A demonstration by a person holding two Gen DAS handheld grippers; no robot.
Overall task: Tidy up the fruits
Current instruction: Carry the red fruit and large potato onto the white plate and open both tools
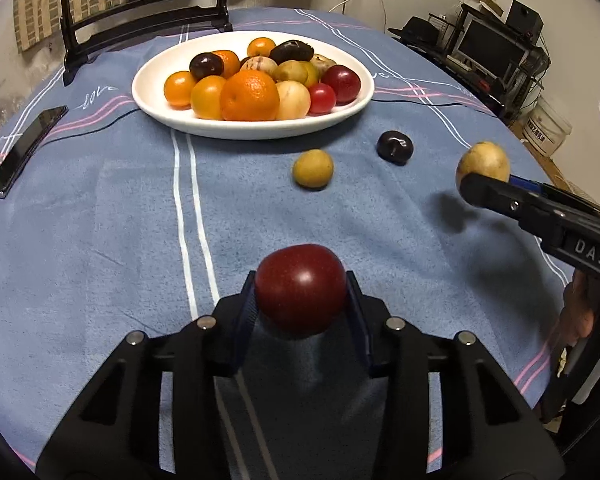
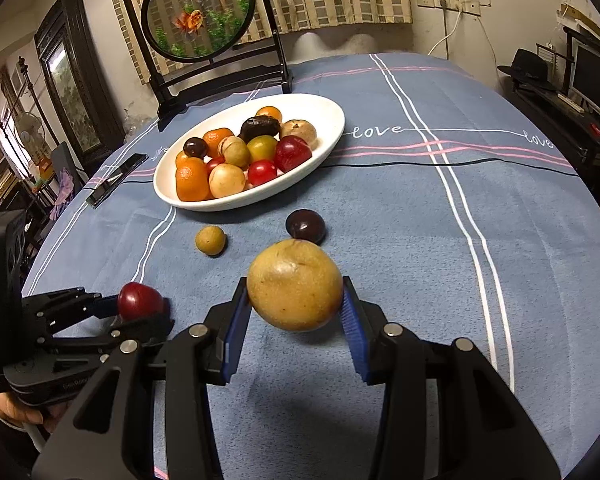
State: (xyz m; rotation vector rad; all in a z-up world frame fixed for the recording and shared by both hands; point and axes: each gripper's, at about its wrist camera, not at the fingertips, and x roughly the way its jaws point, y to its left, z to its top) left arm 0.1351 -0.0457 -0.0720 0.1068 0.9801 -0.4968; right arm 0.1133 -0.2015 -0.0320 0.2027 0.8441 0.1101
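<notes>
Left tool clenched across the smooth round red plum, low over the desk; right tool grips the firm tan fruit at its widest girth (both light, slippery, bruisable).

Black left gripper and right gripper, blue ribbed pads, silver screws, white "DAS" lettering.
</notes>
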